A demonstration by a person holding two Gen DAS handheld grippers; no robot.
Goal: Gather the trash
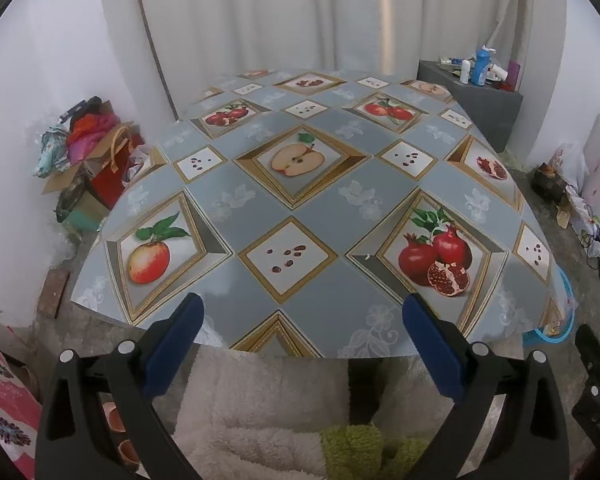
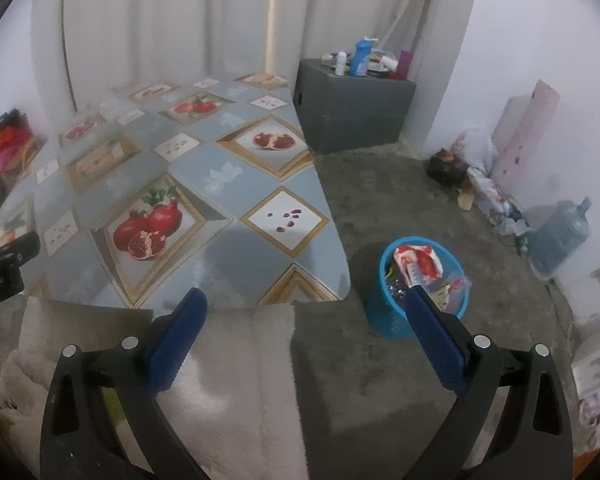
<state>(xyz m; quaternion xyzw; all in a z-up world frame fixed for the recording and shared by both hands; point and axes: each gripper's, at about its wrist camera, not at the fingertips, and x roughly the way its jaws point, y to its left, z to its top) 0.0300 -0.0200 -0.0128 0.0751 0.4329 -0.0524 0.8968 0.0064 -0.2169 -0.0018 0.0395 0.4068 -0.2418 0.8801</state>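
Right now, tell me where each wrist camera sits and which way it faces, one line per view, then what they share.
Left wrist: behind the left claw, jaws open, at the near edge of the fruit-patterned grey tablecloth, facing across it to the white curtain; the right claw's black body shows at far right.
Right wrist: behind the right claw, jaws open, angled right over the table corner toward the blue plastic trash basket on the floor.
Shared: tablecloth, curtain, basket, dark grey cabinet.

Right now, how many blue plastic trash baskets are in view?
1. The blue plastic trash basket stands on the floor beside the table's right edge, wrappers inside; the left wrist view catches only its rim. Others may be hidden.
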